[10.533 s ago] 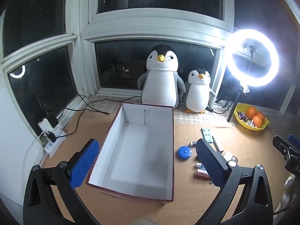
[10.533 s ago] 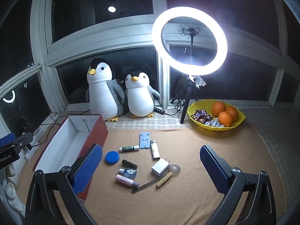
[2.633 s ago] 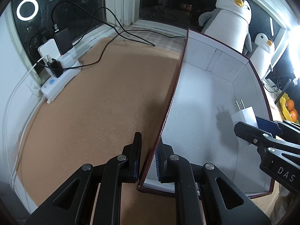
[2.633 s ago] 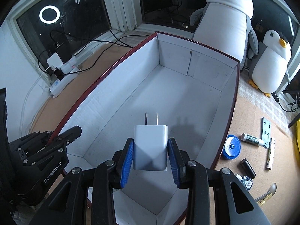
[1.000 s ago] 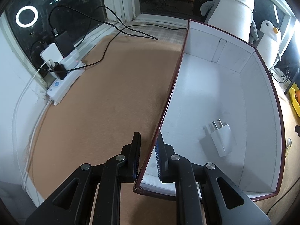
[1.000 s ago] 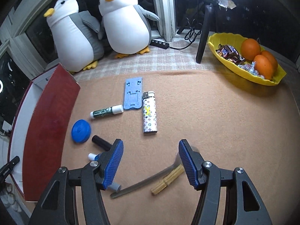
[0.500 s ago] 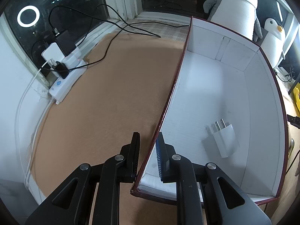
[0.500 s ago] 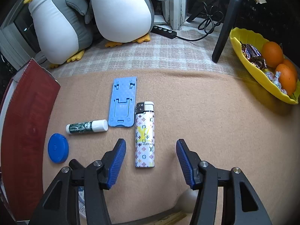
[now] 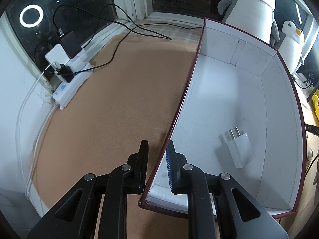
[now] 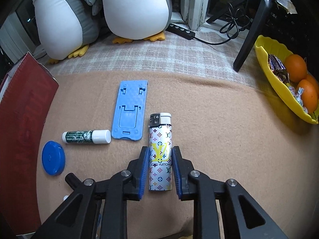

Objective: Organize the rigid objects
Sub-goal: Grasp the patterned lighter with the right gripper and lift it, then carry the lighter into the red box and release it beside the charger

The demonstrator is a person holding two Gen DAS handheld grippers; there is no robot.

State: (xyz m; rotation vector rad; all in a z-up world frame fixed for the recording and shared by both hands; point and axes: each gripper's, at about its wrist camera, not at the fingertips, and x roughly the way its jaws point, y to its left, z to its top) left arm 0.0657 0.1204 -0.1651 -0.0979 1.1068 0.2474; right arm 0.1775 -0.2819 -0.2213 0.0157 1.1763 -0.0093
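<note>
Closing on the patterned lighter (image 10: 160, 153), the right gripper (image 10: 160, 169) has its blue pads against the two long sides of the lighter's lower half, with the lighter lying flat on the tan cloth (image 10: 219, 139), cap end pointing away toward the window. Just to the lighter's left lies a blue phone stand (image 10: 130, 110), its near edge almost level with the lighter's cap, close beside it but apart. Further left a green lip balm tube (image 10: 86, 137) with a white cap lies crosswise, and a round blue lid (image 10: 53, 158) sits near the dark red outer wall of the box (image 10: 22, 129). Two plush penguins (image 10: 135, 10) stand on the checked cloth behind, a black power strip (image 10: 180, 29) runs past their feet, and a yellow bowl (image 10: 279, 91) with oranges sits at the right beside a black tripod leg (image 10: 251, 31). The left gripper (image 9: 157, 163) is pinched on the left wall of the box (image 9: 179, 111), one finger outside, one inside. Within the box, on its white floor, a white charger plug (image 9: 238, 151) lies on its side with prongs pointing away. Left of the box, cables run to a white power strip (image 9: 69, 87) by the window.
</note>
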